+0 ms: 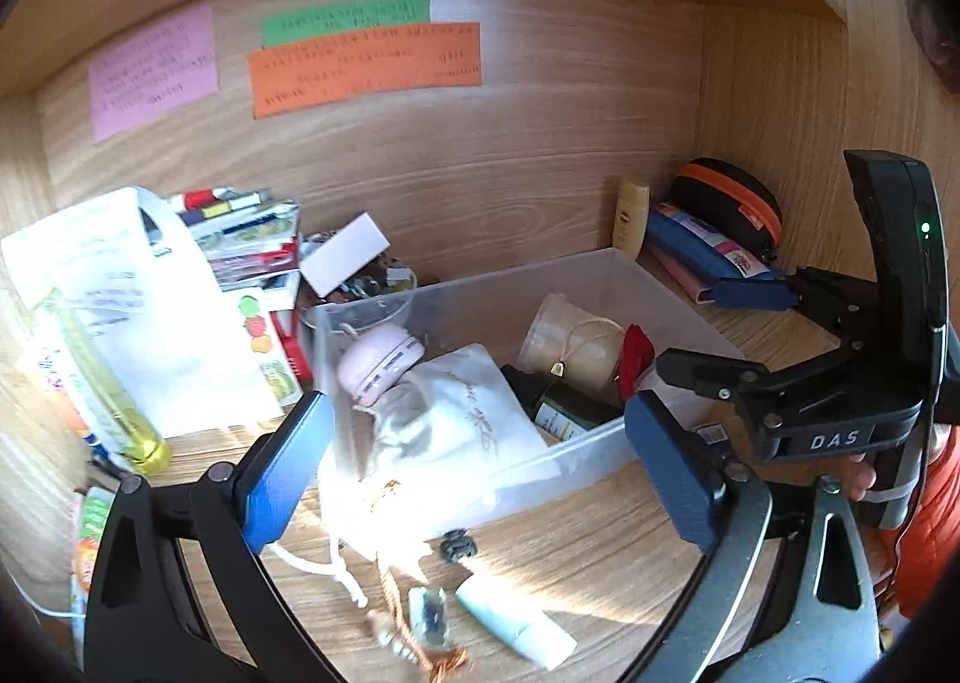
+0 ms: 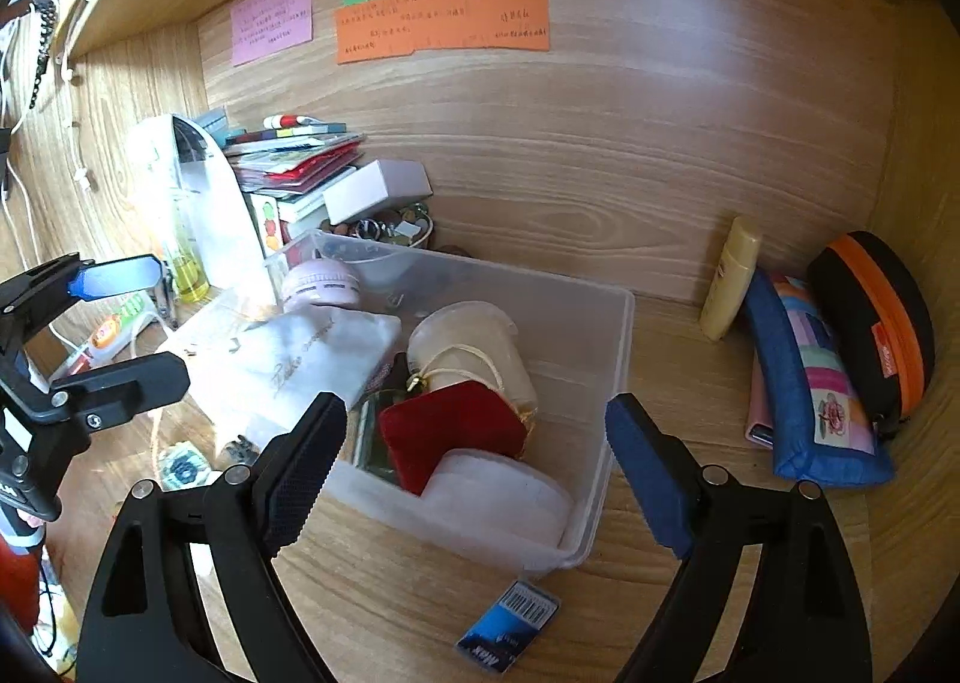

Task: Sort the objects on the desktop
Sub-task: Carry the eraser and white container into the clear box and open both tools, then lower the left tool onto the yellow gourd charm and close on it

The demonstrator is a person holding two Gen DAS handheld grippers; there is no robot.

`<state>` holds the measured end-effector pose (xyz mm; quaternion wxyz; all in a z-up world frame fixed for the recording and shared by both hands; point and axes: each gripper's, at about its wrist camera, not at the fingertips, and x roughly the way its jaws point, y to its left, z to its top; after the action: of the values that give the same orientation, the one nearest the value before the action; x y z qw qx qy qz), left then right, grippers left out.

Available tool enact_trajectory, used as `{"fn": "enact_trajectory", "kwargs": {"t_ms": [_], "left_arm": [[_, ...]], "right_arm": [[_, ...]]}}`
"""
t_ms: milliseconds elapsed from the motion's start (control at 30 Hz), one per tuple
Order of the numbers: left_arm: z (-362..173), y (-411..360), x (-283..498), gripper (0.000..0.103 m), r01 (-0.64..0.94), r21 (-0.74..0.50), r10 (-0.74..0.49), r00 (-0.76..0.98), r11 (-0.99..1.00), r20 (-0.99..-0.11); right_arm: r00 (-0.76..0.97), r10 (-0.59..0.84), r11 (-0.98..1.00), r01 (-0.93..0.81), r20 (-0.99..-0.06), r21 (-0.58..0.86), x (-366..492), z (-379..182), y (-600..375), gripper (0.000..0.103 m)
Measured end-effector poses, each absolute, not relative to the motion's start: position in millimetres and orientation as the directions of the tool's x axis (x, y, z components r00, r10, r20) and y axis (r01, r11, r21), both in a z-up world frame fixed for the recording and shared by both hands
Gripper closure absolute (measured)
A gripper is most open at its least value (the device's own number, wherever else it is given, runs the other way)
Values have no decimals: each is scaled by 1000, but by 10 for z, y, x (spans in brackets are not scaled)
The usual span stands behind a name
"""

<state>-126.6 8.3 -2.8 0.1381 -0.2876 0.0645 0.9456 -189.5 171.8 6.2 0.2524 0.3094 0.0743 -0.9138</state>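
Desktop objects are gathered mostly inside a clear plastic bin (image 2: 606,359) that sits on the wooden desk (image 2: 690,383). Within the bin are seen a white cloth pouch (image 2: 312,359), a pink round gadget (image 2: 321,281), a cream cup (image 2: 474,347), a red velvet box (image 2: 450,431) and a white pad (image 2: 498,494). The right gripper (image 2: 474,467) is held with its jaws spread wide and empty; the red velvet box and white pad lie beyond and between them, untouched. The left gripper (image 1: 480,467) is likewise spread wide with nothing clamped, the white cloth pouch (image 1: 456,431) lying between its jaws at the bin's near wall. Just outside the bin's front, a pale tube (image 1: 516,623) and a blue card (image 2: 510,626) are seen on the desk. To the bin's right, a blue pencil case (image 2: 804,383) and a black zip case (image 2: 870,323) are propped against the back panel.
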Motion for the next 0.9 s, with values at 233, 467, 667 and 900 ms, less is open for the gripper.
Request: {"fn": "enact_trajectory", "kwargs": {"t_ms": [233,467,667,900], "left_arm": [[-71,33,-1006,4,-268,74,183,-809,-961,-558],[-175,-116,-847,4,-227,54,154,-798,-972,-583],[-293,-256,-727,4,-174,62,100,-783,-983,-614],[-519,-479,-568,4,-142,68,63,-755,-987,-653]], "right_arm": [[-710,-388,-874,485,-588,-10,-1635,77,1802,7],[-705,-361,-883,468,-610,-18,-1439,-6,1884,7],[-683,-356,-897,442,-637,28,-1411,-213,1999,6],[-667,-339,-898,439,-663,17,-1357,-379,2068,6]]}}
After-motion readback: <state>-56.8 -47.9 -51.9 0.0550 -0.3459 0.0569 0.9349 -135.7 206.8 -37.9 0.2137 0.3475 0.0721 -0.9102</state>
